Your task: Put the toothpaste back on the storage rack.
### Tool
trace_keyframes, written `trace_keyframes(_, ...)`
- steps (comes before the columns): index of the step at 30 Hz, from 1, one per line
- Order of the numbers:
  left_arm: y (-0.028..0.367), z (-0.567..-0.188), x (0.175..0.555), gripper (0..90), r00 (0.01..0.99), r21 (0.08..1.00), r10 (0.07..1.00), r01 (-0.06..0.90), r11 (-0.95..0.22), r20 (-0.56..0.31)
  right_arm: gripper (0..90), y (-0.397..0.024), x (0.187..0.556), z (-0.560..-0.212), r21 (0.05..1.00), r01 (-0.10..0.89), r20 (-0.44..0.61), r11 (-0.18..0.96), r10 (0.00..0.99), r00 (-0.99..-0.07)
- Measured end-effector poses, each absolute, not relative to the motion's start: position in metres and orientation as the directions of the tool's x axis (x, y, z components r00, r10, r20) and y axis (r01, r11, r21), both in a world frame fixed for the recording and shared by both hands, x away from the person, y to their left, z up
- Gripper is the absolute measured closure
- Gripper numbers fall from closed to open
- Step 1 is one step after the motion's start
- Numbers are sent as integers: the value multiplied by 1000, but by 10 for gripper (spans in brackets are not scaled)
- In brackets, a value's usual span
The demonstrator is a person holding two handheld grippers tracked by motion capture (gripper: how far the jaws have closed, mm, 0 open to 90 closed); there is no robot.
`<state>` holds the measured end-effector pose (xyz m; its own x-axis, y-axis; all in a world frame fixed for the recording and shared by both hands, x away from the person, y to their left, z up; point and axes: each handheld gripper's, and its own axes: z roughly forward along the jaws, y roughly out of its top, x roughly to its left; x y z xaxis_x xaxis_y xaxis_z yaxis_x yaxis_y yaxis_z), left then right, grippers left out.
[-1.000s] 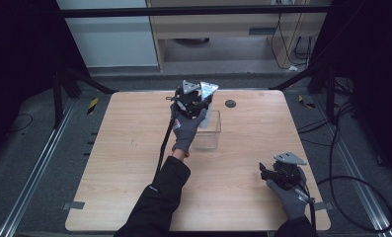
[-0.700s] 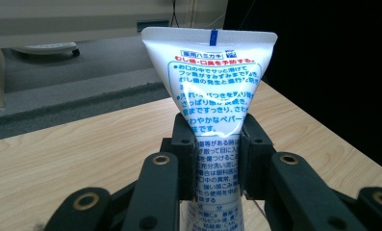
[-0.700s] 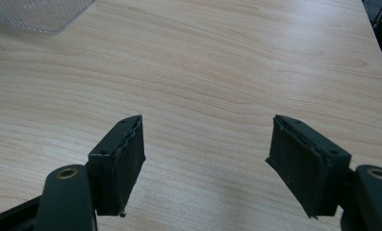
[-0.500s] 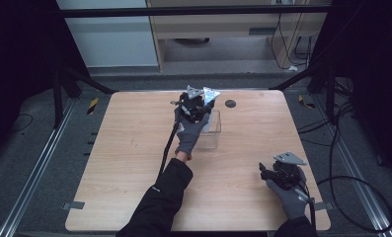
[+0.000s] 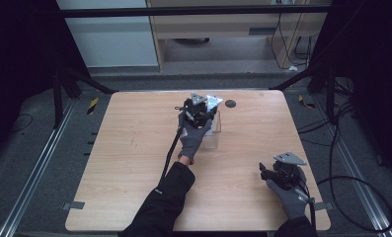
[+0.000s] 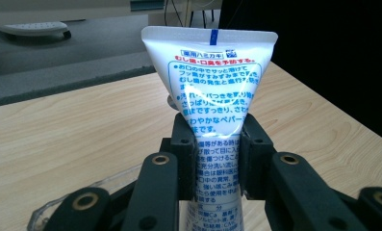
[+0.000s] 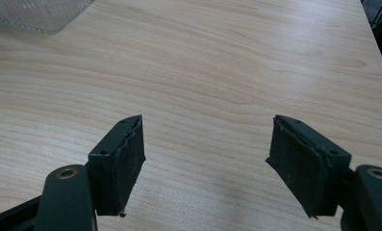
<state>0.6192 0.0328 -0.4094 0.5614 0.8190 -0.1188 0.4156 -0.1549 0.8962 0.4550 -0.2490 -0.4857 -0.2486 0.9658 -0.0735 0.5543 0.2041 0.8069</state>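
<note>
A white toothpaste tube (image 6: 212,82) with blue and red print stands upright, flat crimped end up, and my left gripper (image 6: 216,139) is shut on its middle. In the high view the left gripper (image 5: 197,109) holds the tube (image 5: 214,102) at the back middle of the table, right over a clear plastic container (image 5: 215,132). The container's rim (image 6: 107,185) shows just below the jaws. My right gripper (image 5: 267,172) rests near the front right corner. Its jaws (image 7: 208,149) stand wide open over bare wood.
The wooden table (image 5: 124,163) has a small dark round spot (image 5: 230,103) near its back edge. A corner of the clear container (image 7: 34,12) shows at the top left of the right gripper view. Cables lie on the floor at the right (image 5: 361,182).
My left gripper has sunk a little with the tube and drifted right, closer over the clear container. The right gripper has stayed where it was.
</note>
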Motion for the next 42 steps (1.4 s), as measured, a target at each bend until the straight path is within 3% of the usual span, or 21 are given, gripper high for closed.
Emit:
trace_keyframes(14, 37, -418, 616, 699, 591, 878, 797, 440, -186, -127, 270, -248, 455, -486, 806, 554, -78, 208, 966, -248)
trace_keyframes(30, 34, -432, 609, 666, 598, 840, 798, 467, -278, -68, 267, -247, 455, -486, 808, 550, -83, 212, 965, -250)
trace_keyframes(37, 44, -419, 601, 502, 602, 856, 794, 454, -246, -91, 267, -247, 455, -487, 807, 551, -84, 213, 965, -250)
trace_keyframes(42, 61, -398, 585, 444, 627, 876, 775, 414, -248, -76, 264, -246, 455, -487, 806, 552, -87, 215, 965, -249)
